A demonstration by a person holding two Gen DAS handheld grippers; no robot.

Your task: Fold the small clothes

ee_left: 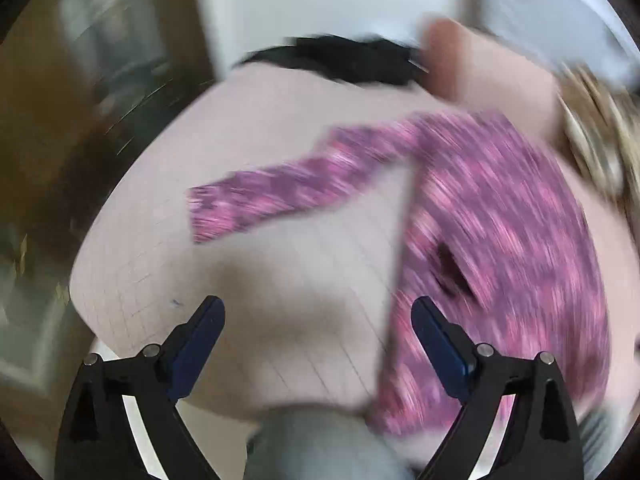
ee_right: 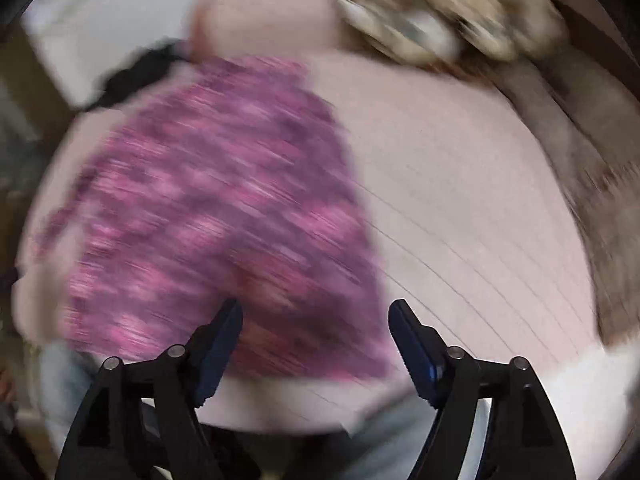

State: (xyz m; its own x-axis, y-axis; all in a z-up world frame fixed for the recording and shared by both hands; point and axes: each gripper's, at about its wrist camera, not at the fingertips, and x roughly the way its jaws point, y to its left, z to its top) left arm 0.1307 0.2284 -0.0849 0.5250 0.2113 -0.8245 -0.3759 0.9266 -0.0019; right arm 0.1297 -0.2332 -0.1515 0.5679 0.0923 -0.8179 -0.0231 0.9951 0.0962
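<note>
A pink and purple patterned top [ee_left: 500, 240] lies flat on the pale pink gridded mat [ee_left: 260, 272], one sleeve [ee_left: 280, 192] stretched out to the left. My left gripper [ee_left: 318, 320] is open and empty above the mat, just left of the top's side edge. In the right wrist view the same top [ee_right: 208, 216] fills the left half. My right gripper [ee_right: 316, 324] is open and empty over the top's near right corner. Both views are motion-blurred.
A black garment [ee_left: 344, 60] lies at the mat's far edge, also in the right wrist view [ee_right: 132, 76]. A tan patterned cloth pile [ee_right: 440, 12] sits at the far right, with brown fabric [ee_right: 592, 184] along the right edge. Grey cloth [ee_left: 320, 444] lies at the near edge.
</note>
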